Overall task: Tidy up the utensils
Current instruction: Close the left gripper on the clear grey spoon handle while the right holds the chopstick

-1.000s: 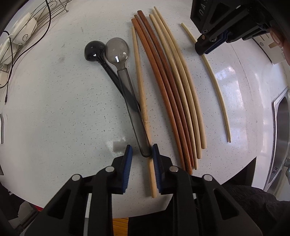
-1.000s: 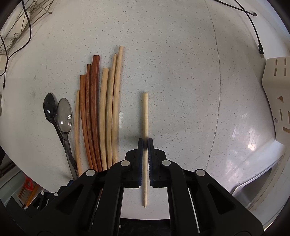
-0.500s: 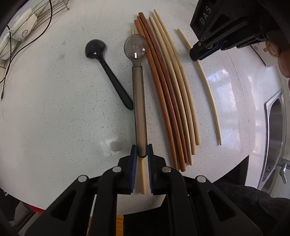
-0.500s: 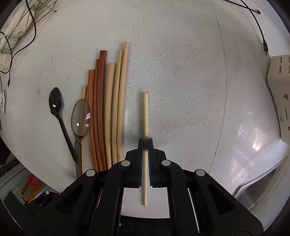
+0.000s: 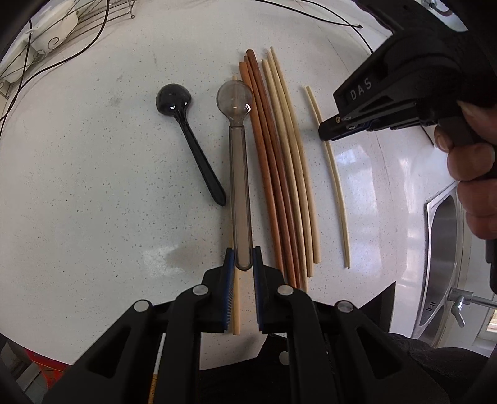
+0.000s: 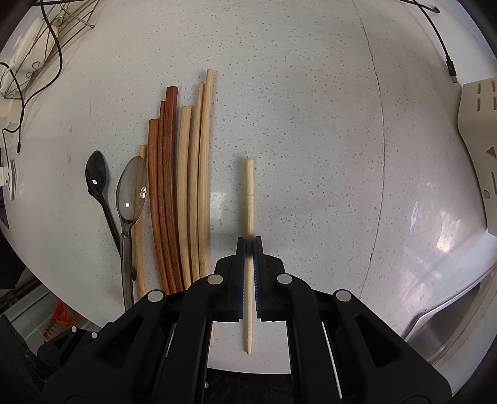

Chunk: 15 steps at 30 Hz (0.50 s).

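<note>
White speckled countertop (image 6: 310, 124), wire rack (image 5: 93, 15), black cable (image 6: 447, 59), steel sink (image 5: 444, 248)

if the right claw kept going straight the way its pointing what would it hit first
Most likely the white countertop right below it. The right claw points steeply down, shut on the pale chopstick, so the chopstick would probably press onto the surface first; the gap beneath is hard to judge.

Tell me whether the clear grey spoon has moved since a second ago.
Yes. The clear grey spoon, clamped in the left gripper, swung away from the black spoon toward the chopsticks.
</note>
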{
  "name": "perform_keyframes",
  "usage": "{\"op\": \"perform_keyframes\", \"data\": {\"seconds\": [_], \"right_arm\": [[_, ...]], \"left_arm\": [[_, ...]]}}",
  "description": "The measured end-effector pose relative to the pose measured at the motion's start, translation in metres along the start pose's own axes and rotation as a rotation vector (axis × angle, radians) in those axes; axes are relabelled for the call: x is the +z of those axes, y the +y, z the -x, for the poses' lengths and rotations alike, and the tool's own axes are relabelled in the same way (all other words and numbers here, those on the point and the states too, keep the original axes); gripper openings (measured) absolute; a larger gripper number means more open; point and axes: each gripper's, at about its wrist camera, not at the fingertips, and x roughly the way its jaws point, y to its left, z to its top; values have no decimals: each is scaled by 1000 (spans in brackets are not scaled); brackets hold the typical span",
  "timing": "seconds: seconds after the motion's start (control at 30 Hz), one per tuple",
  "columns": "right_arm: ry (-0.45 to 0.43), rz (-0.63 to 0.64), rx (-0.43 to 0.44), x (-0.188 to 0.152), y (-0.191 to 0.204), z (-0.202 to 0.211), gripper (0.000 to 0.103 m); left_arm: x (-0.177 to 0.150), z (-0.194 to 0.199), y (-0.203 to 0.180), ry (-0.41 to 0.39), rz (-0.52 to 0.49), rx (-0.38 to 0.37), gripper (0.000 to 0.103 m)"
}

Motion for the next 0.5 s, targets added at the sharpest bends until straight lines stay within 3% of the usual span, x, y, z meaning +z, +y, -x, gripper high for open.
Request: {"op": "perform_keyframes", "data": {"seconds": [0.5], "right_arm": [[-2,3,0,-4,15,5,5]], "left_arm": [[1,-5,5,-11,46,-34,11]]}}
